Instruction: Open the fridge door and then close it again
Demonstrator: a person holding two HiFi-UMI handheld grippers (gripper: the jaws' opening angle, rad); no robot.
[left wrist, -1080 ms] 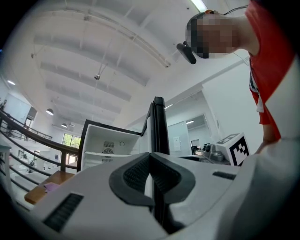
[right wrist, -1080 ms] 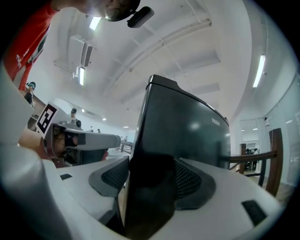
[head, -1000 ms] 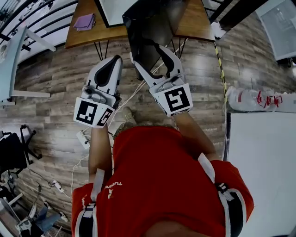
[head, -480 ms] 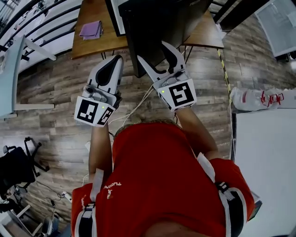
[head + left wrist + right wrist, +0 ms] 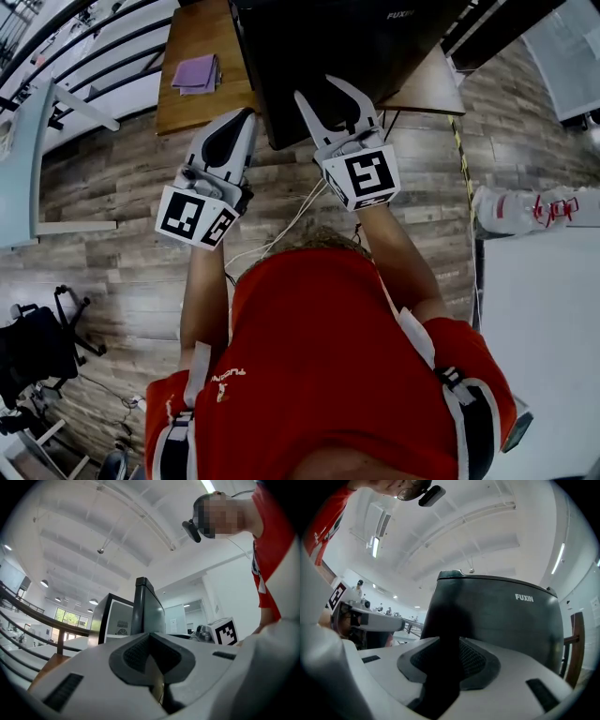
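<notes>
The black fridge door (image 5: pixel 347 47) marked FUXIN stands on a wooden table (image 5: pixel 202 103). In the left gripper view the door (image 5: pixel 145 606) shows edge-on, swung away from the fridge body (image 5: pixel 110 618). My right gripper (image 5: pixel 328 94) faces the door's outer face (image 5: pixel 497 616) at close range. Its jaws have just been closing and still stand apart, and I see nothing between them in the right gripper view (image 5: pixel 449 656). My left gripper (image 5: pixel 246 117) is shut and empty, left of the door's edge, and its pads (image 5: pixel 152 653) meet.
A purple cloth (image 5: pixel 197 73) lies on the table's left part. A white table (image 5: pixel 544 328) with a plastic bottle (image 5: pixel 525 208) stands at the right. White cables (image 5: pixel 281 220) trail over the wooden floor. A black chair (image 5: pixel 37 342) is at the left.
Both grippers have moved forward toward the fridge, which now fills more of the head view. The right jaws have narrowed. The left jaws stay shut.
</notes>
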